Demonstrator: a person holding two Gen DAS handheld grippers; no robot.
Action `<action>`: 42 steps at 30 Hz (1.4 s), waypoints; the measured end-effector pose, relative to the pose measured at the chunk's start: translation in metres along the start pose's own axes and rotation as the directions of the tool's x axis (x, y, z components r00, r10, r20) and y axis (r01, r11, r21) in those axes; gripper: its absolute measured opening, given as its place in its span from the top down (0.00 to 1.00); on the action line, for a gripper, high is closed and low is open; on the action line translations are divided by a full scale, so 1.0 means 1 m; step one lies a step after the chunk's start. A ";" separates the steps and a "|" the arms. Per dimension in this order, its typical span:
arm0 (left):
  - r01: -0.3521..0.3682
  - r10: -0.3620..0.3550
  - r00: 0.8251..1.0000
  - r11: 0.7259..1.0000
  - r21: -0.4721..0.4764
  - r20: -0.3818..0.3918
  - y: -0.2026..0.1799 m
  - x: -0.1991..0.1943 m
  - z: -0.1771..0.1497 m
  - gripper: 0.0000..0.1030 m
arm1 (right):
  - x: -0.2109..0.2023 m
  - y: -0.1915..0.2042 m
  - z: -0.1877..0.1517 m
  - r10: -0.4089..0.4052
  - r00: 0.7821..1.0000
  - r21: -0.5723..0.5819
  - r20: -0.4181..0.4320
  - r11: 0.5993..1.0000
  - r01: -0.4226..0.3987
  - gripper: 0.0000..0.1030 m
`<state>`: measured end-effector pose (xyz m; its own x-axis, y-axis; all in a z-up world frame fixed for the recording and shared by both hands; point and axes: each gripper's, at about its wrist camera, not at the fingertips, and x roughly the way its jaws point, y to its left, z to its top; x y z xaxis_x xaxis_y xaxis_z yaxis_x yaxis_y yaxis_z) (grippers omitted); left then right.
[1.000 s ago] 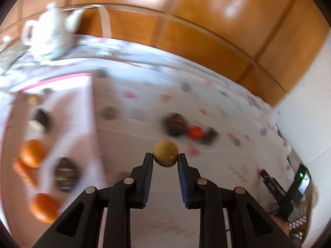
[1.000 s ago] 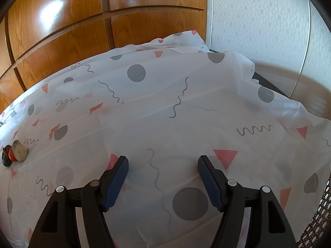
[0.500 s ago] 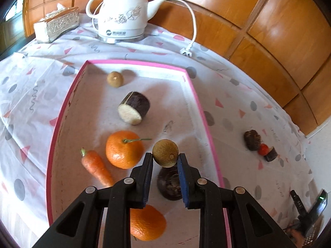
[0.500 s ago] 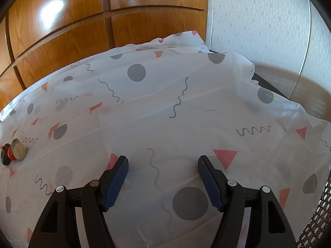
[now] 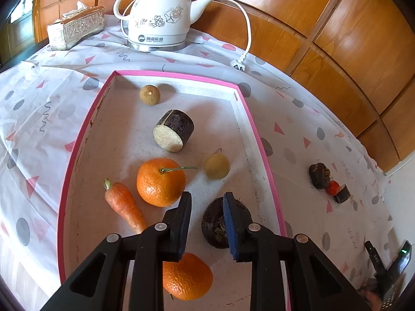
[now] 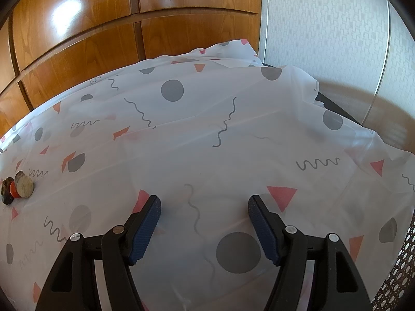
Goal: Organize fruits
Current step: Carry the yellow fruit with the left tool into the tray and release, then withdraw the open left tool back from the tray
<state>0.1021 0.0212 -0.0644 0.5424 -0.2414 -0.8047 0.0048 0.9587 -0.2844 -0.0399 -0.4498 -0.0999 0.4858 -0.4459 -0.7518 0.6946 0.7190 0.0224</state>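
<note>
**Q:** Fruit status?

**Me:** Small yellow-brown fruit (image 5: 216, 167) lies loose on the floor of the pink-rimmed tray (image 5: 253, 127), about 12 o'clock from my left gripper (image 5: 206, 208) and apart from it. It's blurred, can't tell more detail. My left gripper's jaws are parted with nothing between them, hovering over the tray.

**Q:** What else is in the tray?

**Me:** Orange with stem (image 5: 160, 181) just at 9 o'clock of the loose fruit. Carrot (image 5: 124, 206) close beside that orange at its 8 o'clock. Second orange (image 5: 188, 276) at the near end, partly under my left finger. Dark round fruit (image 5: 214, 223) behind my right finger (image 5: 230, 223). Cut dark-skinned chunk (image 5: 173, 131) mid-tray, pale face toward me. Small brown round fruit (image 5: 149, 94) at the far end, 12 o'clock.

**Q:** Outside the tray?

**Me:** Cluster at 3 o'clock on the patterned tablecloth (image 5: 298, 134): dark lump (image 5: 319, 175), small red fruit (image 5: 332, 188), dark cut piece (image 5: 341, 194), touching in a row. White kettle (image 5: 162, 13) and tissue box (image 5: 76, 27) past the tray's far edge.

**Q:** Right side?

**Me:** My right gripper (image 6: 205, 207) is spread wide, holding nothing, over bare cloth. Same cluster shows at its 9 o'clock, well apart.
</note>
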 end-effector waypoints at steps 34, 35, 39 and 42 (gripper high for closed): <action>-0.095 0.097 0.982 0.995 -0.017 0.160 0.016 -0.078 -0.028 0.46 | -0.002 0.005 -0.001 0.006 1.000 -0.004 -0.006 1.000 -0.006 0.27; -0.101 0.103 0.981 0.995 -0.022 0.163 0.018 -0.079 -0.029 0.43 | -0.002 0.006 -0.001 0.005 1.000 -0.006 -0.007 1.000 -0.005 0.26; -0.117 0.123 0.976 0.992 -0.047 0.177 0.026 -0.082 -0.031 0.38 | 0.000 0.007 0.000 0.003 1.000 -0.010 -0.010 1.000 -0.003 0.25; -0.116 0.125 0.976 0.992 -0.056 0.180 0.029 -0.084 -0.033 0.33 | 0.000 0.007 0.000 0.001 1.000 -0.012 -0.010 1.000 -0.001 0.25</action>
<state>0.0293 0.0646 -0.0225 0.6808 -0.0891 -0.7271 -0.1050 0.9704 -0.2173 -0.0351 -0.4447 -0.1003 0.4812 -0.4397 -0.7584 0.6877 0.7258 0.0155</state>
